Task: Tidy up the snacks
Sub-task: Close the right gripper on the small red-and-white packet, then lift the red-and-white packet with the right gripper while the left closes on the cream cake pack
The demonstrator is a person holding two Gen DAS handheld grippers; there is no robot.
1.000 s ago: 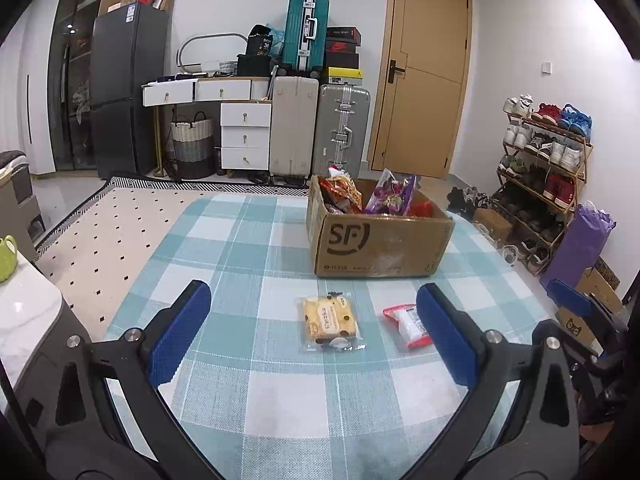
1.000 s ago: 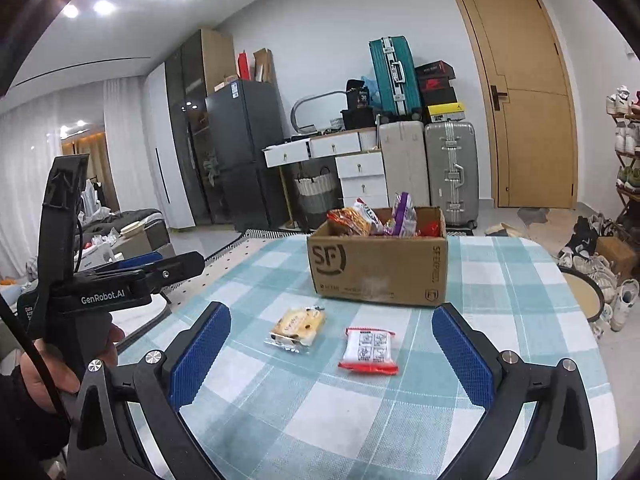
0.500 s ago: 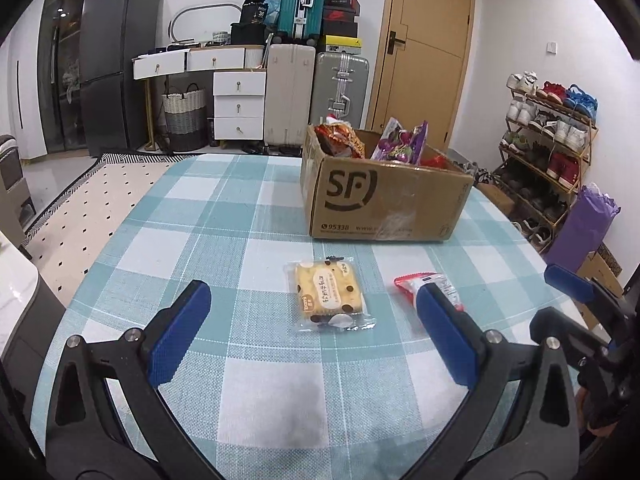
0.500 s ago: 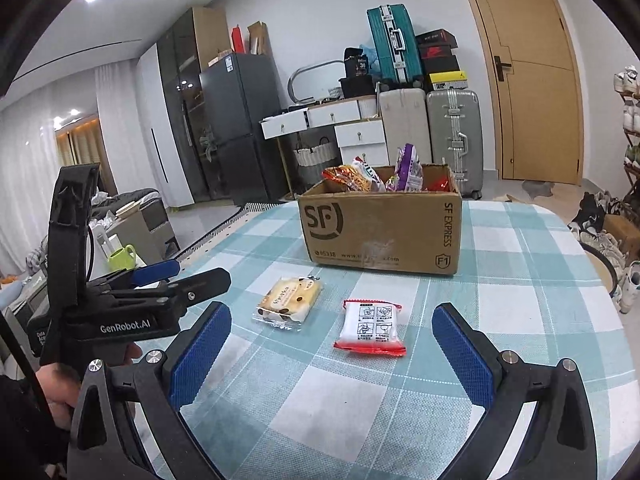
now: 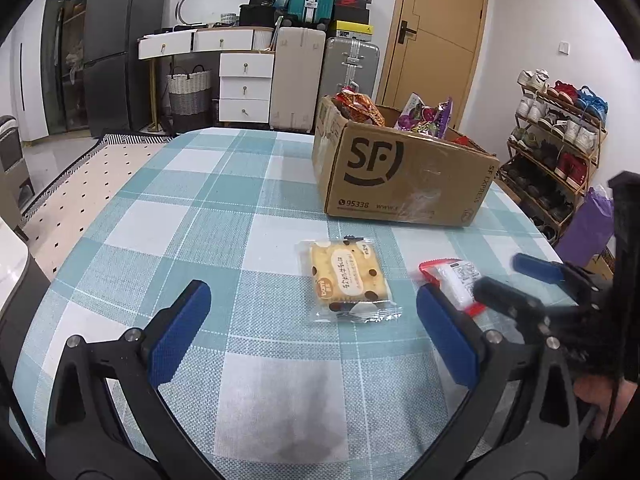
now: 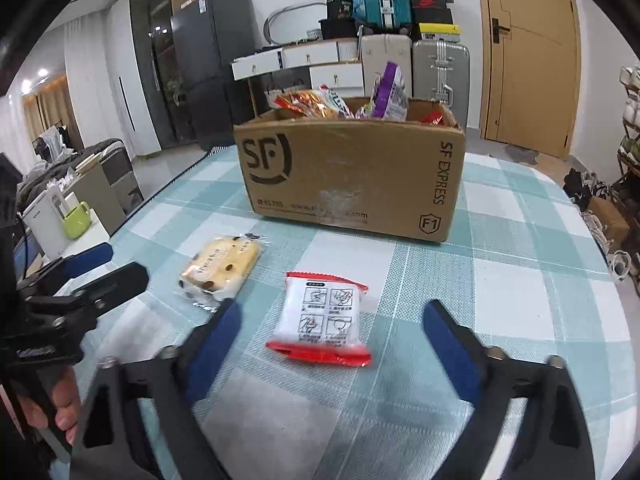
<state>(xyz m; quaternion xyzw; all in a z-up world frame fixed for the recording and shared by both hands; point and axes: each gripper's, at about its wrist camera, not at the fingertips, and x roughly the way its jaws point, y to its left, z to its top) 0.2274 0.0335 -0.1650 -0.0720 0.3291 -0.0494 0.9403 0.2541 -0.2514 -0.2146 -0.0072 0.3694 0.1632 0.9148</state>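
My right gripper (image 6: 332, 340), jaws just narrowing, straddles the red-white packet (image 6: 320, 320) ungripped, near the box (image 6: 352, 176); my left gripper (image 5: 316, 328) stands open.

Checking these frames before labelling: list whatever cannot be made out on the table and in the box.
- Cardboard box contents: both views; its front wall hides all but the packet tops.
- Red-and-white packet: left wrist view; partly covered by the left tool's right finger and the right tool.
- Biscuit packet lettering: too small in the right wrist view.
- Table near edge: cut off in both views.
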